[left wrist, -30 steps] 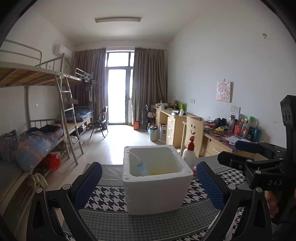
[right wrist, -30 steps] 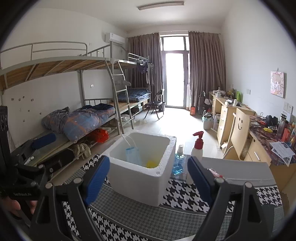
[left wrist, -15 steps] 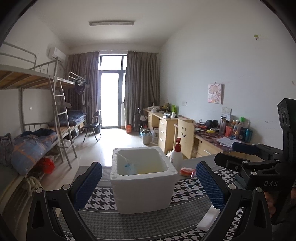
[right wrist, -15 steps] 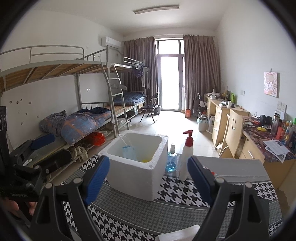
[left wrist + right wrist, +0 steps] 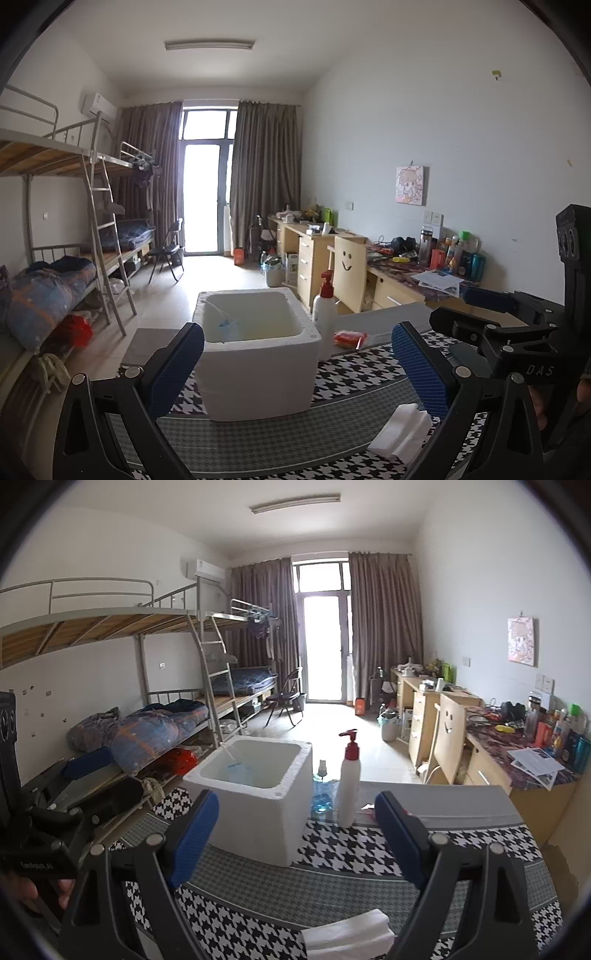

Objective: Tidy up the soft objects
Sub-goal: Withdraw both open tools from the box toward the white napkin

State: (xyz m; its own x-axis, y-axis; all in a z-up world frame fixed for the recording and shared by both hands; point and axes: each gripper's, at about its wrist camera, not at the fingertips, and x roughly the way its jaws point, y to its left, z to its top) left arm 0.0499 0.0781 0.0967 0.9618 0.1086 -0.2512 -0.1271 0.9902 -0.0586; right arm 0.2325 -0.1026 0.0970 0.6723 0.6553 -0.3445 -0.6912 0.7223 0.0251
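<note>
- Your left claw (image 5: 297, 363): jaws spread wide, holding nothing, raised above the worktop (image 5: 258, 439) in front of the box (image 5: 258, 373).
- Your right claw (image 5: 295, 836): jaws spread wide, holding nothing, likewise above the worktop.
- Box: white foam, open top, standing on the houndstooth cloth (image 5: 354, 853); a blue mask (image 5: 238, 771) lies inside against the left wall.
- Towel (image 5: 402, 435): white, folded, on the cloth near you, below your left claw's right finger; well apart from the box.
- Pump bottle (image 5: 349, 786): white with red top, upright just right of the box.
- Blue bottle (image 5: 323, 794): between box and pump bottle.
- Red packet (image 5: 349, 338): on the worktop, right of the pump bottle.
</note>
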